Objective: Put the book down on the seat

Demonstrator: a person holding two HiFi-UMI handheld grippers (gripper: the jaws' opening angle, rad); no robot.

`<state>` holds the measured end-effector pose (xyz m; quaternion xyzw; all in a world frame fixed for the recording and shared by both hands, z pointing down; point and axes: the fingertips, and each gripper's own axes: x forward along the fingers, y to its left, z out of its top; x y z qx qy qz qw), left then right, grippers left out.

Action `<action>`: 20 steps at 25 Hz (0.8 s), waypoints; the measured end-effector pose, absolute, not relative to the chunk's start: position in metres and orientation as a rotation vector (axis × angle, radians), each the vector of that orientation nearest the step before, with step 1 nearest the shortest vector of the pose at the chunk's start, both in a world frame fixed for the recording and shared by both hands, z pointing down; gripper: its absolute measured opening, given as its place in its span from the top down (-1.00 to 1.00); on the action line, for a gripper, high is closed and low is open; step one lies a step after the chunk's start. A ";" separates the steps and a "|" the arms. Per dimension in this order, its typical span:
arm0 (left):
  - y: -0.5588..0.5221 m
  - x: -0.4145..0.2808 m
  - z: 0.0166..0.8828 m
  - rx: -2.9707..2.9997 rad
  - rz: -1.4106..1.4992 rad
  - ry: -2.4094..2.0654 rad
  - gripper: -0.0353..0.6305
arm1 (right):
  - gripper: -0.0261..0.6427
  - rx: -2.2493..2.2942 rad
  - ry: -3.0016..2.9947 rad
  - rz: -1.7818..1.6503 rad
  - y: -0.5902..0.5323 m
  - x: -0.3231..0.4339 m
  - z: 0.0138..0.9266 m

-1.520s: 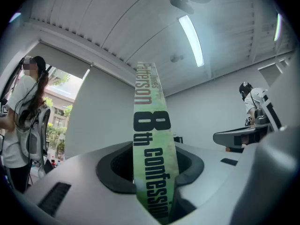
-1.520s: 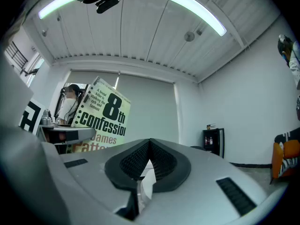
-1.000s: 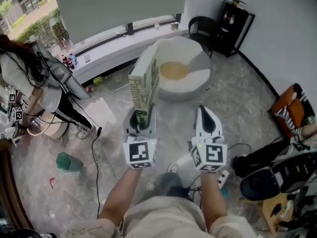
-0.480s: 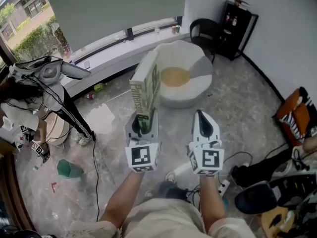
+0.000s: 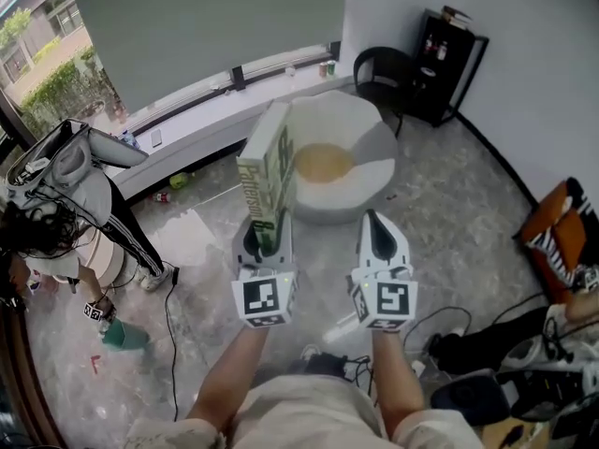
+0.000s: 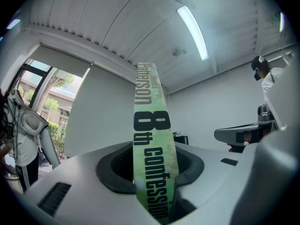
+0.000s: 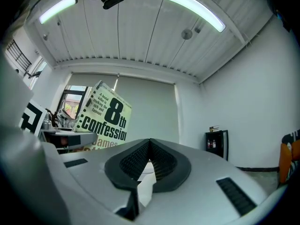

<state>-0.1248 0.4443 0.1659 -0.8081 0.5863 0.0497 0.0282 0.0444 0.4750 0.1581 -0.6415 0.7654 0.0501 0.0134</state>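
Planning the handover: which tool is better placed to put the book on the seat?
Left. The left tool grips the book upright, facing the seat; the right tool is shut, empty.

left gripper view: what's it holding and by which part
The left gripper clamps the green book by its bottom end, jaws either side of the spine, book standing upright.
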 end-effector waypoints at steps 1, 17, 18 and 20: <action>0.440 -0.122 0.165 -2.489 0.158 1.812 0.40 | 0.91 -1.998 2.388 0.157 0.470 0.047 0.158; 0.381 -0.103 0.185 -2.471 0.185 1.799 0.40 | 0.91 -1.981 2.394 0.149 0.408 0.065 0.186; 0.376 -0.103 0.191 -2.469 0.187 1.797 0.40 | 0.91 -1.979 2.392 0.152 0.403 0.065 0.192; 0.365 -0.105 0.204 -2.462 0.194 1.793 0.40 | 0.91 -1.970 2.391 0.156 0.391 0.064 0.206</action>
